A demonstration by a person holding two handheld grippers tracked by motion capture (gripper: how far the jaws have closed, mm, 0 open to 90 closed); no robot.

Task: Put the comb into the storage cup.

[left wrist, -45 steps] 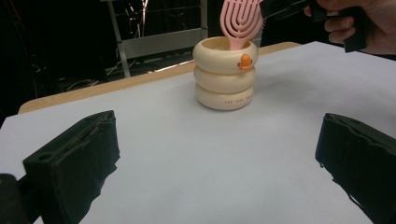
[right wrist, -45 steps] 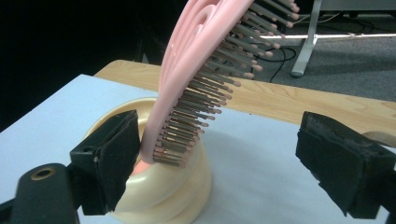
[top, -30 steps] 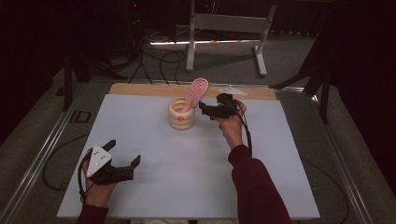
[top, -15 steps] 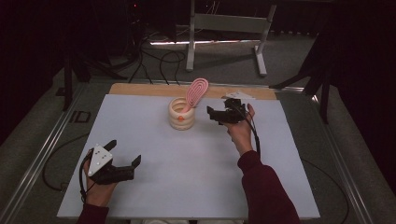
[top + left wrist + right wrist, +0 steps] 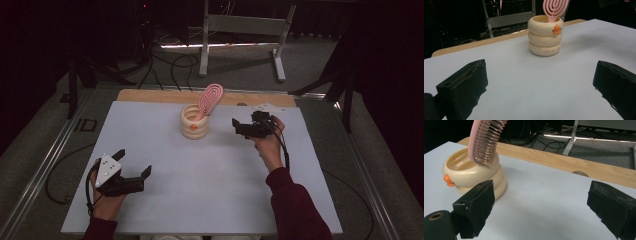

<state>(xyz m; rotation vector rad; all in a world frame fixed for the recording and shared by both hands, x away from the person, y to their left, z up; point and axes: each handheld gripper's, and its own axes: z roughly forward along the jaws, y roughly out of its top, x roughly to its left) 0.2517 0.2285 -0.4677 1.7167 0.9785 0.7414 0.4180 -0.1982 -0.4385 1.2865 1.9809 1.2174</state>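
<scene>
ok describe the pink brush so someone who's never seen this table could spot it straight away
On the white table, look toward the far edge for the cream ringed cup with an orange beak. The pink brush stands in it, leaning right, its oval slotted head above the rim, the one pink thing there.

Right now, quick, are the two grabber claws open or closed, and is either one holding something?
Left gripper: open, holding nothing, low over the table.
Right gripper: open, holding nothing, beside the cream cup with the pink brush.
</scene>
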